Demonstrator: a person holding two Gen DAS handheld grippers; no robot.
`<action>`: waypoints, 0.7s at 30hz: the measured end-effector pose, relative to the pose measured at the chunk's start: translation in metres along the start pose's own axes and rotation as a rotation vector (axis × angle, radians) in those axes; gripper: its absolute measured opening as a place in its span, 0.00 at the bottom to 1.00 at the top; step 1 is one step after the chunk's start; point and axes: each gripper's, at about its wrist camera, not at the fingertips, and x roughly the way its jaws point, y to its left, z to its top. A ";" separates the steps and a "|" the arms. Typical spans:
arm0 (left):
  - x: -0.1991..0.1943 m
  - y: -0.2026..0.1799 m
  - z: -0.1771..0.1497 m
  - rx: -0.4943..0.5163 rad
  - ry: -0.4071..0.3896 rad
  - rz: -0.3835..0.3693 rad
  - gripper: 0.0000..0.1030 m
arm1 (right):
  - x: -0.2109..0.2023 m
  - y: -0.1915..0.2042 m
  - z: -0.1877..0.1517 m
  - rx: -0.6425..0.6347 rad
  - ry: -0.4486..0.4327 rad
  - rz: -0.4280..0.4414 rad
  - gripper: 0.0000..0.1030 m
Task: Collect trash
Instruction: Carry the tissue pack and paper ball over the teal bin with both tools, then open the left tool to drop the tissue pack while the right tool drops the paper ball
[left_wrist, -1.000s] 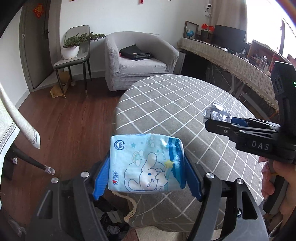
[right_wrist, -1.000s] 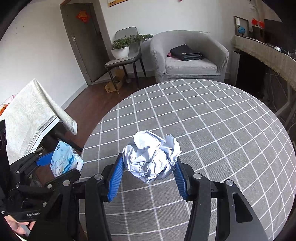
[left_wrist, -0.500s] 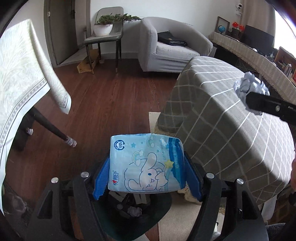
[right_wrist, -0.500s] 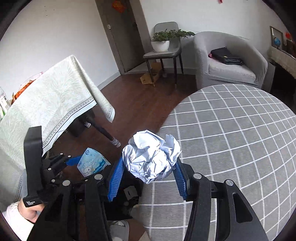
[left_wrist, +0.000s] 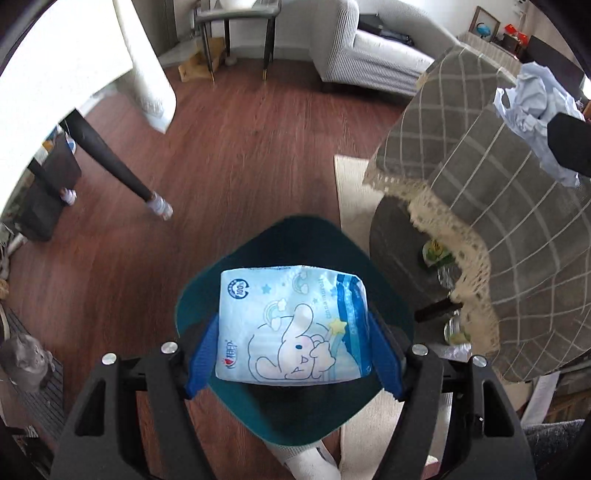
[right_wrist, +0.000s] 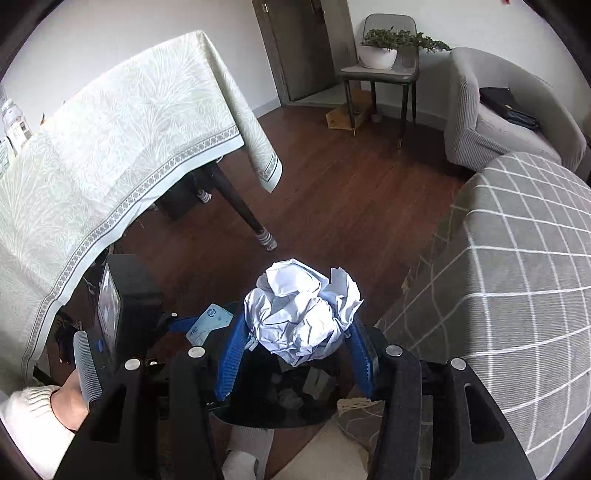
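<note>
bin (left_wrist: 207, 280) mouth open below; checked table (left_wrist: 517, 206) crowds its right.

tissue pack (left_wrist: 291, 325) above bin (left_wrist: 258, 240)

The bin (left_wrist: 384, 295) interior is largely masked by the tissue pack (left_wrist: 291, 325). At 2 o'clock, the crumpled paper (left_wrist: 532, 107) is partly covered by a dark claw part. Bin (right_wrist: 280, 402) contents indistinct.

Left hand-held gripper (left_wrist: 291, 354) clamps blue tissue pack (left_wrist: 291, 326) over dark bin (left_wrist: 295, 332), w/ checked table (left_wrist: 517, 221) beside.
</note>
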 end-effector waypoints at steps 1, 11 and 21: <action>0.005 0.003 -0.004 -0.002 0.015 -0.007 0.72 | 0.006 0.002 -0.002 -0.001 0.018 0.001 0.50; 0.031 0.036 -0.022 -0.076 0.103 -0.012 0.76 | 0.049 0.007 -0.007 0.017 0.114 -0.002 0.50; 0.027 0.046 -0.024 -0.064 0.067 0.010 0.89 | 0.074 0.015 -0.015 0.008 0.186 -0.008 0.51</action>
